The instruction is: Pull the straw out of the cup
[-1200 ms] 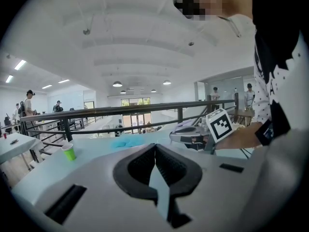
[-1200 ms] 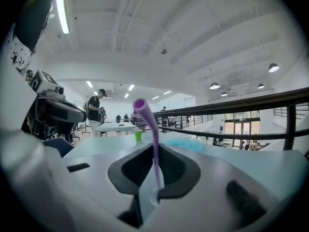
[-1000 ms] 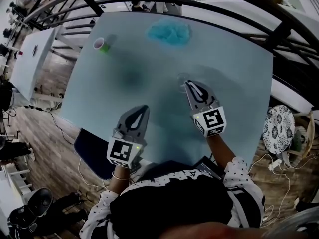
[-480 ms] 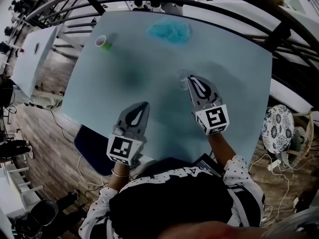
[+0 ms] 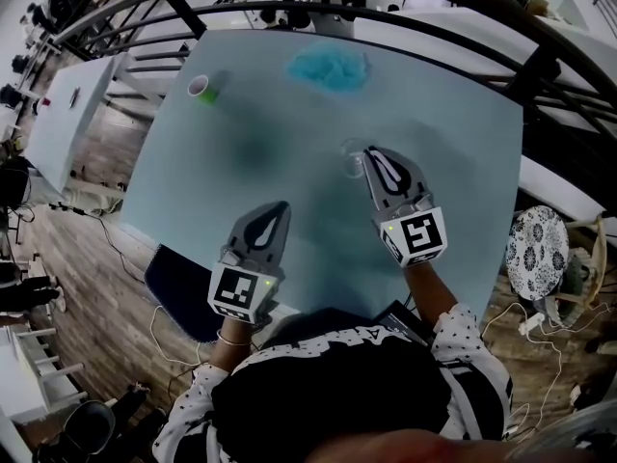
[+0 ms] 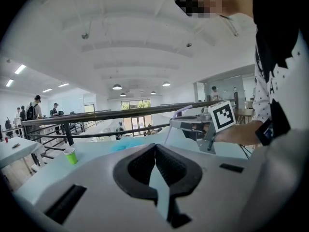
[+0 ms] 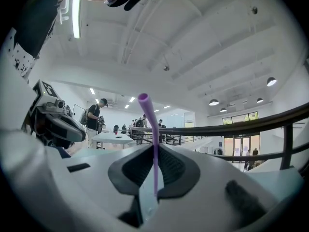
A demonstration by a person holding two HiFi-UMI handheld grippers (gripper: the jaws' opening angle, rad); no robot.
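Table (image 5: pixel 453 104): the largest body in my head view, a broad flat slab with rounded corners and a smooth, matt, pale blue-green surface. A dark metal railing (image 5: pixel 540 61) curved round its far and right sides.

Blue cloth (image 5: pixel 330 68): a soft, fluffy, irregular heap at the far edge of the table, well apart from both tools.

Left gripper (image 5: pixel 280 207): a grey moulded shell tapering to a point, with black ribbed pads inside and a marker cube at its near end. I held it over the near left part of the table. In the left gripper view its jaws were pressed together at the tips, with nothing between them.

Right gripper (image 5: pixel 372 154): the same shape and make. I held it over the middle of the table, to the right of the left one and farther out. Its tips lay just beside the clear cup (image 5: pixel 352 162).

Green cup (image 5: pixel 202 89): a small round cup with a pale rim, standing upright near the far left corner of the table.

Clear cup: a faint transparent ring on the table, to the left of the right gripper's tips. I could not tell whether they touched.

Straw (image 7: pixel 153 144): a thin, smooth purple tube, open and round at its top. In the right gripper view it stood nearly upright, pinched between the ribbed pads of the closed jaws. Its top rose well above the tips. I could not see from any view whether its lower end was inside the clear cup.
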